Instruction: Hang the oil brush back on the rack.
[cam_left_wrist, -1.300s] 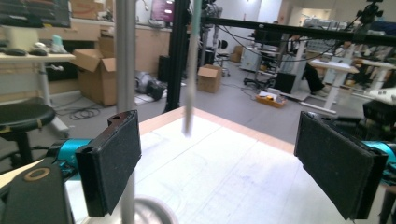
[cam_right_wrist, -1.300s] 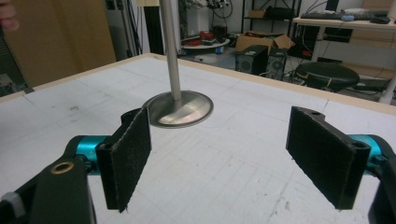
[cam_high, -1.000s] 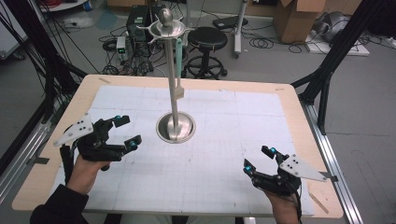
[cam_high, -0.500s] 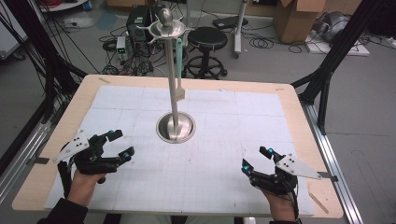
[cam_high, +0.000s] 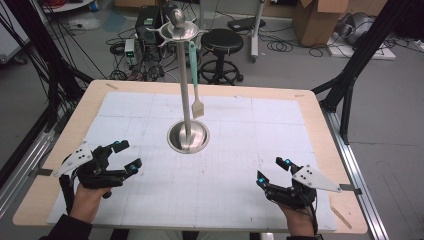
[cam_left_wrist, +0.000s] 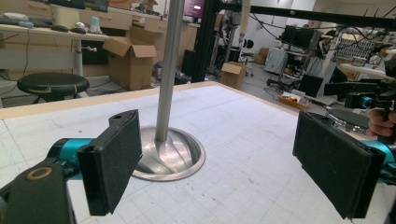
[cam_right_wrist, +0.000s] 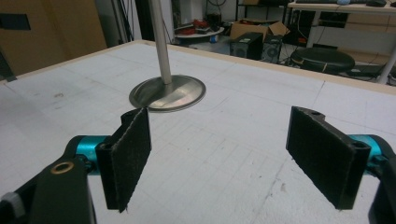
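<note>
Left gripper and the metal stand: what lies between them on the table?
Nothing: in the high view, only bare white gridded mat separates the open left gripper from the stand's round base.

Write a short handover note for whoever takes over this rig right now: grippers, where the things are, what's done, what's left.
Left gripper: open, holding nothing, low over the table's near left.
Right gripper: open, holding nothing, near right.
Metal stand: upright at mid table, round base flat on the white grid mat.
Spatula: hanging from the stand's top ring, blade down, clear of the mat.
Done: nothing visibly handled yet.
Left: probably reaching to the stand and taking the spatula off its hook; both grippers are well short of it.
</note>
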